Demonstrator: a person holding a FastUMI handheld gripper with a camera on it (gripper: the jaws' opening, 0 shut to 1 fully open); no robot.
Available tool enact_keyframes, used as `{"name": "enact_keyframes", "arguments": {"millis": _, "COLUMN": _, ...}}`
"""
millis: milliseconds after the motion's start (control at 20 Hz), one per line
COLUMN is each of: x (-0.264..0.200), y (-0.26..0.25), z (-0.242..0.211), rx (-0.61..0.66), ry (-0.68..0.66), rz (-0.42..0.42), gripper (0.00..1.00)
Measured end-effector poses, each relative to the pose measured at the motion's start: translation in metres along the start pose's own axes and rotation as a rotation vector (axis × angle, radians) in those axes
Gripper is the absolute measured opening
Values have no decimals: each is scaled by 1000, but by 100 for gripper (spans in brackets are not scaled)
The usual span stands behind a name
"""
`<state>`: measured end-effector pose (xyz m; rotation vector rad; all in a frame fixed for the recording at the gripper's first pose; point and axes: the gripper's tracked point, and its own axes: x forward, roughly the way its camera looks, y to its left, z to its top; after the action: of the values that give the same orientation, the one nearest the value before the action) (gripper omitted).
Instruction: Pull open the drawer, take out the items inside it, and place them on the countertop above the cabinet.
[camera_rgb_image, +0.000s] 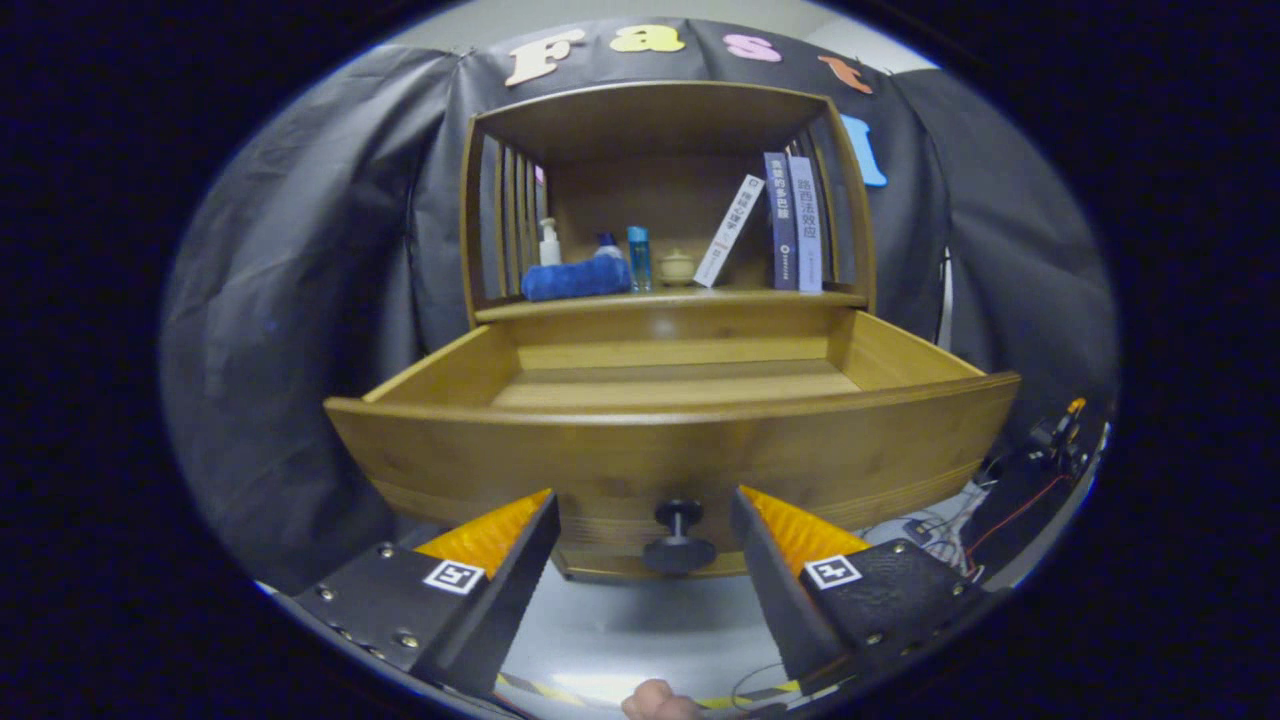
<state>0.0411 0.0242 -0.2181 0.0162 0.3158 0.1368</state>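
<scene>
Wooden drawer (670, 450) stands pulled open just ahead of the gripper (645, 535), its black knob (678, 540) between the wide, empty fingers, its inside higher beyond them.

Cabinet (665, 120): stands against the booth wall. Drawer (670, 450): pulled out from below the bench (670, 300), toward the gripper (645, 520). Knob (679, 535): on the drawer front, between the spread fingers, touching neither. On the bench, left to right: pump bottle (549, 242) behind a folded towel (575, 279); small bottle (639, 258); lidded jar (677, 267); one book (729, 231) leaning rightward; two upright books (795, 222) against the right side wall.
</scene>
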Motion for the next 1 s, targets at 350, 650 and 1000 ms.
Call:
{"name": "enact_keyframes", "arguments": {"millis": 350, "x": -11, "y": -9, "z": 83, "rx": -38, "ry": -52, "rz": -97, "gripper": 100}}
{"name": "enact_keyframes", "arguments": {"millis": 650, "x": 26, "y": 4, "z": 145, "rx": -161, "ry": -27, "rz": -126, "gripper": 100}}
{"name": "enact_keyframes", "arguments": {"millis": 1000, "x": 121, "y": -15, "z": 70, "rx": -110, "ry": 470, "rz": -139, "gripper": 99}}
